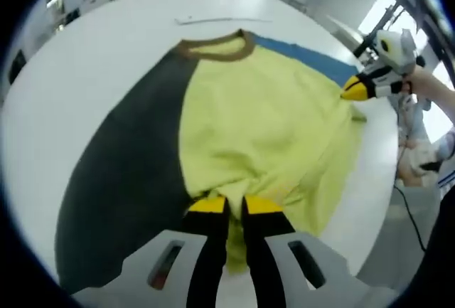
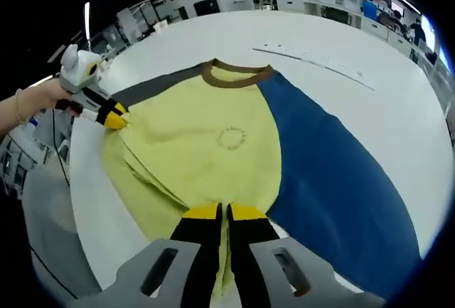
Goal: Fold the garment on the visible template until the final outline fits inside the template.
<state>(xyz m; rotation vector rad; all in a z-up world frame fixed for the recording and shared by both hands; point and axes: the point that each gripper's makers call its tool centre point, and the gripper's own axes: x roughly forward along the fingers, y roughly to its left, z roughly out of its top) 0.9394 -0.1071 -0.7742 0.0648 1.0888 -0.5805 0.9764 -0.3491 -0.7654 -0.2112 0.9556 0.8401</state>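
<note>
Yellow fabric takes up the middle of both frames: a garment (image 1: 263,130) with a yellow body, a brown collar (image 1: 217,48), one dark grey sleeve (image 1: 128,173) and one blue sleeve (image 2: 334,173), lying on a white table (image 1: 85,59). In the left gripper view the grey sleeve spreads down the left of the frame toward the lower left, while a strip of blue shows at the upper right behind the yellow body. In the right gripper view the blue sleeve fans out across the right and lower right, and the grey sleeve is a thin band at the upper left beside the collar.

At the bottom centre of the left gripper view, the left gripper (image 1: 234,208) has its yellow-tipped jaws narrowed on the bunched yellow hem. It also comes into the right gripper view at the left edge, held by a hand (image 2: 43,98), its tips at the garment's side edge, where the fabric is layered in folds.

At the bottom centre of the right gripper view, the right gripper (image 2: 224,215) is likewise pinched narrow on yellow cloth. It also appears at the right edge of the left gripper view, tips touching the garment's edge.

A thin pale strip (image 2: 313,60) lies on the table beyond the collar
</note>
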